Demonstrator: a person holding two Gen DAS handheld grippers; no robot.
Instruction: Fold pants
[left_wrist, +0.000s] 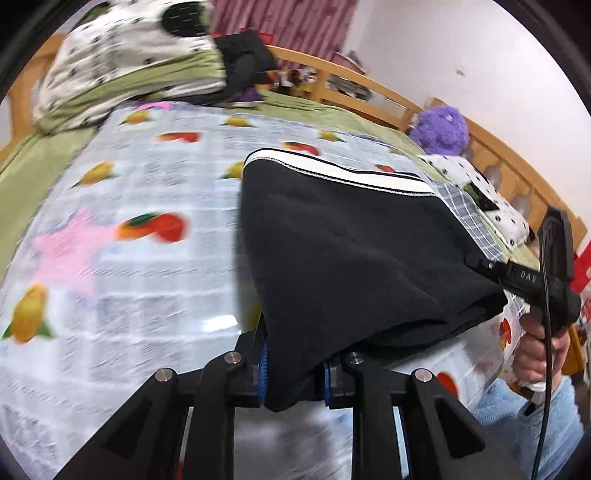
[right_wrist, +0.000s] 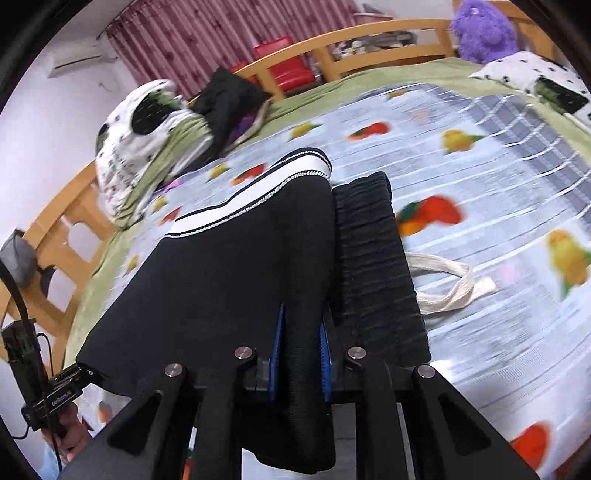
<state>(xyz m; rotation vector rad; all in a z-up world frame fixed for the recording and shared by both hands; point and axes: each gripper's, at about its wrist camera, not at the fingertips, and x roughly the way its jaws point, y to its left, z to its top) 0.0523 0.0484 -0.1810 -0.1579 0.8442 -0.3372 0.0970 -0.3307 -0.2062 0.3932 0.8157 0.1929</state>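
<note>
Black pants (left_wrist: 354, 251) with white-striped hem held lifted over the fruit-print bed cover (left_wrist: 122, 280), one corner clamped between the left gripper (left_wrist: 295, 373) fingers, another pinched by the right gripper (right_wrist: 299, 358), white drawstring (right_wrist: 450, 284) trailing on the cover, purple plush toy (left_wrist: 439, 129) seen by the wooden bed rail (left_wrist: 373, 88).

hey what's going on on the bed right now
A person is folding black pants on a bed covered with a fruit-print sheet. Each hand holds a tool, and both are clamped on the near edge of the fabric: the left tool at one corner, the right tool at the other. That edge is lifted off the sheet, while the white-striped end lies farther up the bed. The waistband and its drawstring rest beside it.
</note>
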